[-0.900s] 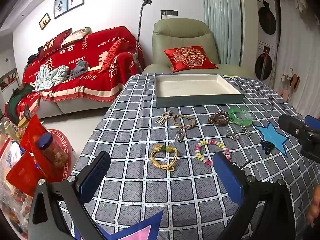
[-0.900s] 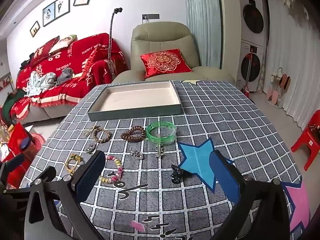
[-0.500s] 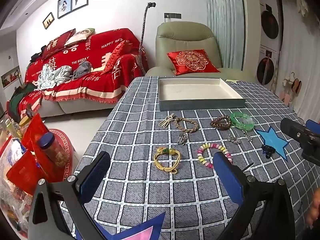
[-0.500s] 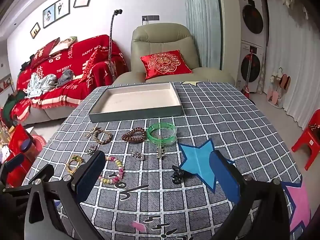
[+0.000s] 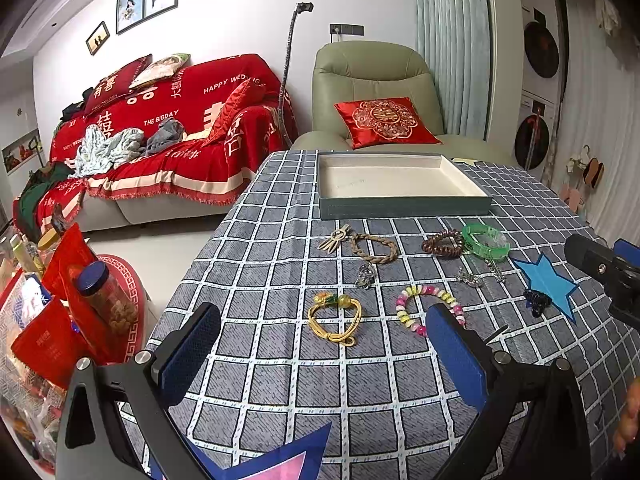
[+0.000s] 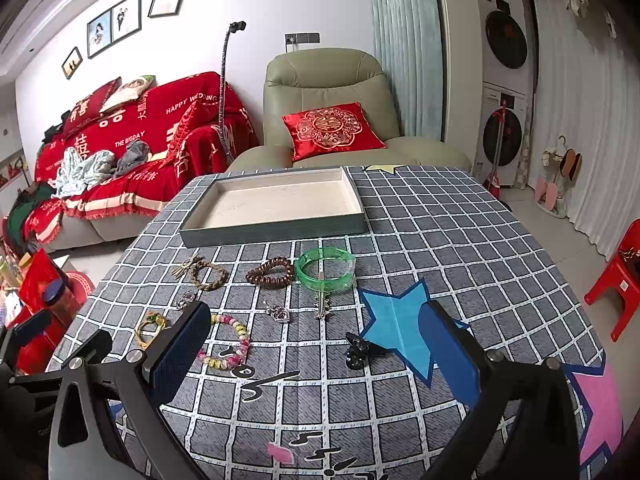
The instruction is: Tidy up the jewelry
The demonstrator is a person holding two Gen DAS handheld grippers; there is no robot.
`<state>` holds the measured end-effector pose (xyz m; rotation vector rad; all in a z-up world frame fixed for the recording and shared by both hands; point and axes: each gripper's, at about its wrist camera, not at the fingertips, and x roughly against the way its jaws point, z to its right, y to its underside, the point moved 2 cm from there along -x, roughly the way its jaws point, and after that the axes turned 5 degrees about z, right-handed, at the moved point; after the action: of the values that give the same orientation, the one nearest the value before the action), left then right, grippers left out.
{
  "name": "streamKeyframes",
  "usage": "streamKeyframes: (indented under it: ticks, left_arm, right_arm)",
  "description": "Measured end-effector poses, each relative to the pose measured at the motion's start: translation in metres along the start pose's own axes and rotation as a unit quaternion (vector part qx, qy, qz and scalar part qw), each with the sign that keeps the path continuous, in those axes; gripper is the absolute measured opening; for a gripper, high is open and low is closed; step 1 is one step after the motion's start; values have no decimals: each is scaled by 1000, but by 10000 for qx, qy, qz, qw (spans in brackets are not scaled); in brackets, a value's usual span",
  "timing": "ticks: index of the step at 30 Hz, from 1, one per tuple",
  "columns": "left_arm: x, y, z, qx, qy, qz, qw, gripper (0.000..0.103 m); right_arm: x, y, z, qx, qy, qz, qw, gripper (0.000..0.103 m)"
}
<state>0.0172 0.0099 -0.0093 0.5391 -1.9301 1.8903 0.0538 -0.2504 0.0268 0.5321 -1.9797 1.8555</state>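
Yellow cord bracelet (image 5: 335,317): lying between the spread fingers of the left gripper (image 5: 320,350); lower straight, pinching the cord.
Grey shallow tray (image 6: 276,228): waiting, nothing in it.
Right gripper (image 6: 316,354): hovering released, holding nothing.

Bare checked table (image 5: 280,380) lies ahead of both grippers' spread fingers. Jewelry crowds mid-table: yellow cord bracelet (image 5: 335,318), pastel bead bracelet (image 5: 428,304), black clip (image 6: 360,350), green bangle (image 6: 326,269). Tray (image 6: 276,232) walls block the far edge, interior unoccupied.
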Motion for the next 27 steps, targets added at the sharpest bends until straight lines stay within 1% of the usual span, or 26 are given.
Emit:
streamKeyframes:
  ticks: [27]
  left_arm:
    - [-1,1,1,1,8,-4,10000,103]
  right_arm:
    - [0,-3,-4,-2,-44,40,10000,103]
